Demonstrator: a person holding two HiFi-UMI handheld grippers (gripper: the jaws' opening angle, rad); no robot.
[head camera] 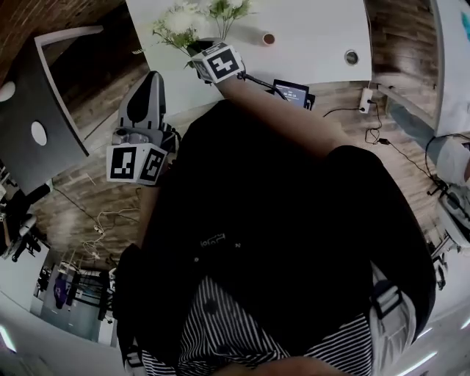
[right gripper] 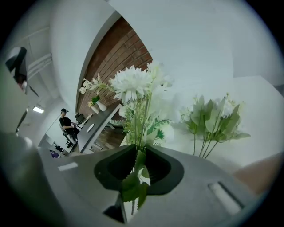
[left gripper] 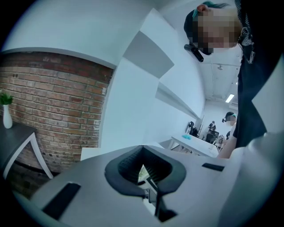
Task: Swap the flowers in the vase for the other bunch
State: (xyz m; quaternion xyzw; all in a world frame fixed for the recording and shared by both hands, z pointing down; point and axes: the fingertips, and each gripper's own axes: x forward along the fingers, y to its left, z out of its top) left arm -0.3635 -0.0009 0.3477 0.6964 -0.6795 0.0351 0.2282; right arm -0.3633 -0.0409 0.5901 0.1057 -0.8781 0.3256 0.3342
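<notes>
My right gripper (right gripper: 138,166) is shut on the green stems of a bunch of white flowers (right gripper: 133,84), which stands up and away from the jaws. In the head view that gripper (head camera: 200,48) reaches to the near edge of the white table (head camera: 308,29), with its bunch (head camera: 176,23) over the tabletop. A second bunch of pale green flowers (right gripper: 213,119) stands further along the table, also seen in the head view (head camera: 228,9). I can see no vase in any view. My left gripper (head camera: 153,79) hangs beside the table; its jaws (left gripper: 143,170) are together with nothing between them.
A small brown round thing (head camera: 269,38) and a round grommet (head camera: 352,56) lie on the table. A dark screen device (head camera: 292,92) sits at the table's near edge. A dark side table (head camera: 37,110) stands to the left, and cables and a power strip (head camera: 365,99) lie on the wooden floor.
</notes>
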